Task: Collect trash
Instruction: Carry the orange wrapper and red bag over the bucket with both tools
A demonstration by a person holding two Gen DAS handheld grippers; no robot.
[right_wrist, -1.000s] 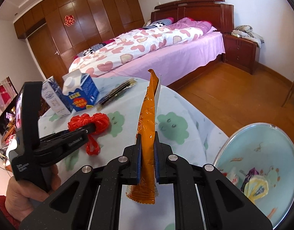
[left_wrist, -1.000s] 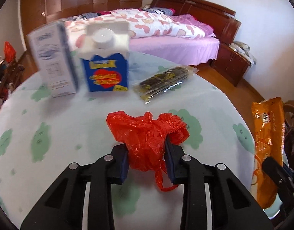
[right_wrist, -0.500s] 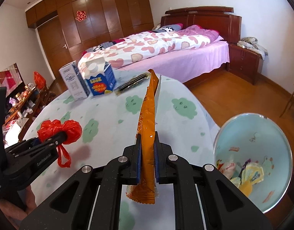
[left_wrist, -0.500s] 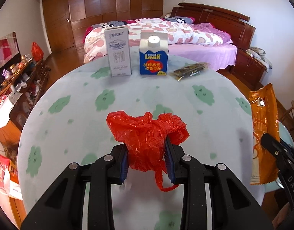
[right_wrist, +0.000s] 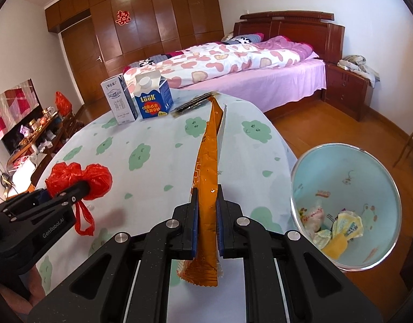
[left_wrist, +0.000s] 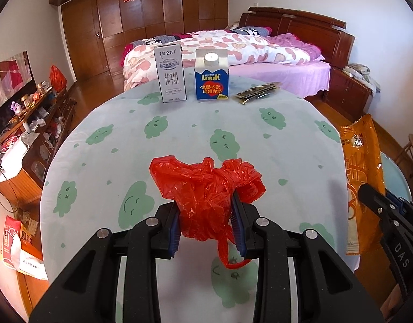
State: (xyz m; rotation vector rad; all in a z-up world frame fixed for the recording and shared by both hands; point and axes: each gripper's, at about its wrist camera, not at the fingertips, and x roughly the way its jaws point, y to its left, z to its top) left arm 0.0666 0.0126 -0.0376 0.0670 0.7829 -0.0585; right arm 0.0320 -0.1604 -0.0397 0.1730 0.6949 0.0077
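My left gripper is shut on a crumpled red plastic bag and holds it above the near part of the round table; the bag also shows in the right wrist view. My right gripper is shut on an orange snack wrapper held upright over the table's right edge; the wrapper also shows in the left wrist view. A light blue trash bin with several wrappers inside stands on the floor to the right of it.
At the table's far side stand a white milk carton, a blue LOOK carton and a dark flat packet. A bed lies beyond. A cluttered low cabinet is at the left.
Both grippers have pulled back and up from the cartons, which now look farther away. The right gripper with the wrapper has come closer to the bin. Both grips are unchanged.
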